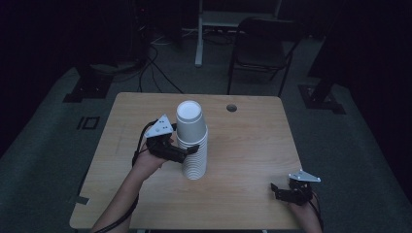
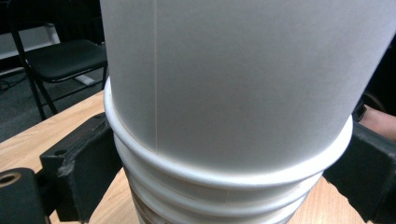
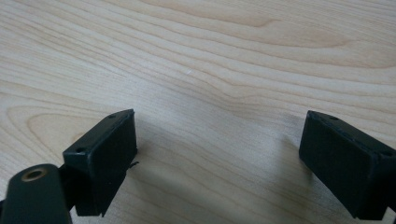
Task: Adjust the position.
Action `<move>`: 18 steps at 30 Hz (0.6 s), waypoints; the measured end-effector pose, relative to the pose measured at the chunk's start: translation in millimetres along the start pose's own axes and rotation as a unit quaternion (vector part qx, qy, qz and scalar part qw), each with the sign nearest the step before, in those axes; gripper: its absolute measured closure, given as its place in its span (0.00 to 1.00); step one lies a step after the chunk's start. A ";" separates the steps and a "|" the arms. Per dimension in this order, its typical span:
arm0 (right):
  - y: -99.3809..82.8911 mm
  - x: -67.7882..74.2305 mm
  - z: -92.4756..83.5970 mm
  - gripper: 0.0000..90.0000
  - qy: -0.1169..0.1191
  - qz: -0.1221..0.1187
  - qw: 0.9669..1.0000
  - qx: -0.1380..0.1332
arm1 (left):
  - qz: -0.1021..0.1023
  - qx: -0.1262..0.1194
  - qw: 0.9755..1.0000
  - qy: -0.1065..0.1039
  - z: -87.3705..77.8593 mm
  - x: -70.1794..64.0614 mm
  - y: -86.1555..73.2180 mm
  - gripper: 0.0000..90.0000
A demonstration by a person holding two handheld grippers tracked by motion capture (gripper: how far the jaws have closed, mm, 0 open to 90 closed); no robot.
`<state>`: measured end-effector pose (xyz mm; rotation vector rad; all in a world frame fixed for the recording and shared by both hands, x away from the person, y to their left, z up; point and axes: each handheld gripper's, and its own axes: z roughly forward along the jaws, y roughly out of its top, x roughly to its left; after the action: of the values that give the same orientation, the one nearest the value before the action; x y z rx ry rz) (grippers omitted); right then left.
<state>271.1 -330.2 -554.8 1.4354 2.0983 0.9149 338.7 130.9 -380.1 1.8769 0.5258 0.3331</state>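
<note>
Left gripper (image 1: 187,151) clamped around stack of white paper cups (image 1: 193,143), jaws pressing either side just below rim of top cup (image 2: 243,79), nested upside down. Stands upright mid-table (image 1: 243,145). Right gripper (image 1: 284,190) spread wide, grasping nothing, near front right corner.

A stack of white paper cups (image 1: 192,145), matt and smooth with rolled rims and a faint vertical seam, stands near the middle of a pale wood-grain tabletop (image 1: 243,145) with a smooth, low-sheen finish; the left tool (image 1: 187,151) and right tool (image 1: 280,190) have matt black plastic jaws with slightly rough edges, each topped by a flat grey plate; behind the far edge, a black chair (image 1: 262,48) with a dull padded seat.
</note>
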 end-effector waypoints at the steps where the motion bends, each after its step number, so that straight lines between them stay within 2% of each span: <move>1: -0.2 0.0 -0.5 0.12 -0.002 0.002 1.000 0.001 | 0.001 0.001 1.000 0.000 0.1 0.1 0.2 0.06; 6: 2.7 0.5 -3.2 0.12 0.004 0.010 1.000 0.010 | 0.000 -0.001 1.000 0.000 0.0 0.2 -0.4 0.06; 13: 15.2 0.4 -14.8 0.12 0.009 0.019 1.000 -0.011 | 0.000 0.004 1.000 -0.002 0.5 0.3 1.2 0.06; 18: 31.2 2.3 -25.9 0.12 0.015 0.012 0.999 -0.038 | 0.001 0.003 1.000 -0.002 0.1 0.5 0.6 0.06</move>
<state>272.8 -327.6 -514.3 1.4202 2.0491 1.0193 339.3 130.9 -379.6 1.8834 0.5235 0.3293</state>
